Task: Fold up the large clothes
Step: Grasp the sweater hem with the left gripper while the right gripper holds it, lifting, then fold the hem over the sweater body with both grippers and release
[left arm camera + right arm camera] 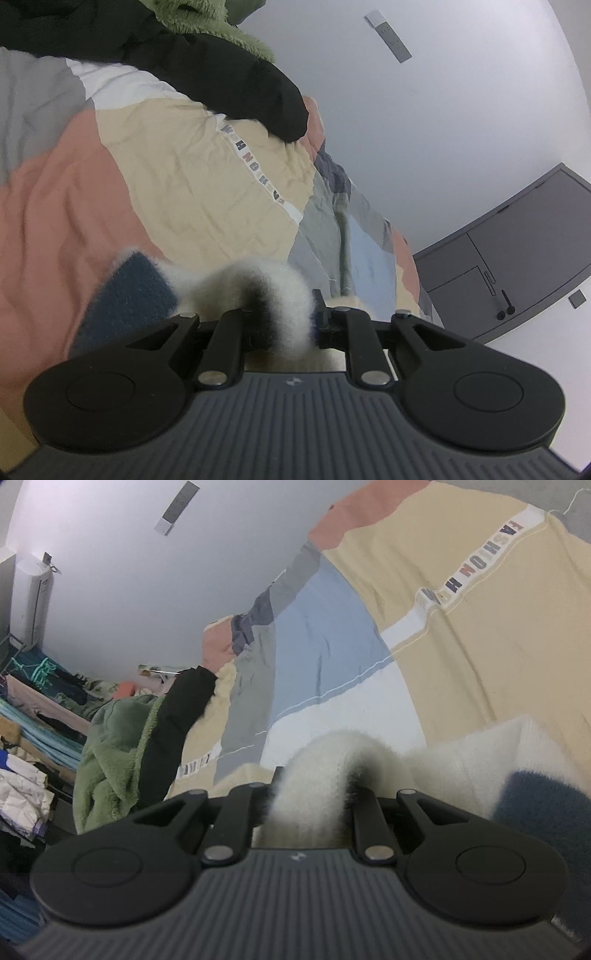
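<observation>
A fuzzy white sweater with navy patches point(125, 295) lies low over a patchwork bedspread point(166, 177). My left gripper point(284, 314) is shut on a bunched fold of its white pile with a dark streak, which bulges up between the fingers. In the right wrist view the same sweater point(461, 760) spreads to the right, with a navy patch at the lower right. My right gripper point(314, 794) is shut on another thick white fold. The fingertips of both grippers are buried in the fuzz.
A black garment point(221, 74) and a green fleece point(221, 29) lie piled on the bedspread point(461, 646) at its far side. A grey cabinet point(517, 258) stands by the white wall. Heaped clothes and racks point(29, 775) crowd the floor beside the bed.
</observation>
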Demonstrator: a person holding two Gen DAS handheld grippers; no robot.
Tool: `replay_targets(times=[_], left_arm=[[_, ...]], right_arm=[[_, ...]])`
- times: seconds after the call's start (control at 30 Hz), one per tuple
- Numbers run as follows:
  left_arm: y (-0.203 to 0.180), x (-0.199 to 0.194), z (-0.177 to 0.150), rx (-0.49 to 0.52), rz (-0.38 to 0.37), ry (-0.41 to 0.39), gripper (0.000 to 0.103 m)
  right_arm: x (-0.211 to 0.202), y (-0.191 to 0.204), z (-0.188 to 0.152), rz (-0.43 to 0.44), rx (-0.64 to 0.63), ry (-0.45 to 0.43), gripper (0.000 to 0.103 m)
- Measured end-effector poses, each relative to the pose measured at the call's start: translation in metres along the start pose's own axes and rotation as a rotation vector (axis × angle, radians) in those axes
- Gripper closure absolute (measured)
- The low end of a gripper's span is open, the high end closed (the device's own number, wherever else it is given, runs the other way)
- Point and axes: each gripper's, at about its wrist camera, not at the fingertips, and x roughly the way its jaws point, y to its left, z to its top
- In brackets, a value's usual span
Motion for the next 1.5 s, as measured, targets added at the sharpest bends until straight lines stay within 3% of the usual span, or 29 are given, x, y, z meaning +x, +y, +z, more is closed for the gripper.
replay_targets(times=[0.03, 0.07, 0.1, 0.17, 0.23, 0.43, 0.5, 0.57, 0.7, 0.9, 1.0, 1.13, 1.23, 1.5], left_arm=[[-0.001, -0.001, 0.0, 0.007, -0.007, 0.001, 0.081], [-0.003, -0.004, -0.002, 0.011, -0.017, 0.005, 0.072], [-0.005, -0.005, -0.003, 0.018, -0.035, 0.012, 0.054], [-0.014, -0.015, -0.006, 0.04, -0.062, -0.001, 0.033], [-0.026, -0.028, -0.01, 0.083, -0.037, -0.043, 0.022], [-0.054, -0.068, -0.025, 0.203, -0.048, -0.075, 0.019], [-0.06, -0.08, -0.032, 0.254, -0.015, -0.074, 0.019], [-0.064, -0.091, -0.038, 0.286, 0.022, -0.075, 0.019], [-0.069, -0.106, -0.046, 0.346, 0.025, -0.052, 0.019], [-0.071, -0.089, -0.059, 0.4, 0.055, 0.027, 0.019], [-0.067, -0.07, -0.064, 0.416, 0.103, 0.064, 0.02], [-0.062, -0.052, -0.069, 0.445, 0.186, 0.075, 0.02], [-0.059, -0.043, -0.069, 0.466, 0.225, 0.054, 0.02], [-0.05, -0.041, -0.058, 0.462, 0.323, -0.034, 0.02]], right_arm=[[-0.001, 0.001, 0.001, 0.0, -0.003, -0.001, 0.082], [-0.002, 0.002, 0.0, 0.002, -0.007, 0.0, 0.077], [-0.003, 0.004, 0.0, 0.008, -0.01, 0.002, 0.072], [-0.009, 0.008, -0.002, 0.05, -0.01, 0.007, 0.037], [-0.018, 0.015, -0.006, 0.096, -0.01, -0.004, 0.018], [-0.053, 0.041, -0.02, 0.179, -0.108, 0.006, 0.017], [-0.062, 0.046, -0.026, 0.186, -0.14, 0.004, 0.017], [-0.068, 0.051, -0.032, 0.167, -0.181, 0.007, 0.017], [-0.078, 0.061, -0.043, 0.105, -0.285, -0.01, 0.018], [-0.071, 0.066, -0.051, 0.065, -0.338, 0.014, 0.02], [-0.057, 0.069, -0.058, -0.001, -0.402, 0.051, 0.031], [-0.029, 0.065, -0.064, -0.148, -0.472, 0.065, 0.037], [-0.01, 0.056, -0.059, -0.278, -0.482, 0.028, 0.037], [-0.008, 0.041, -0.025, -0.373, -0.516, -0.128, 0.037]])
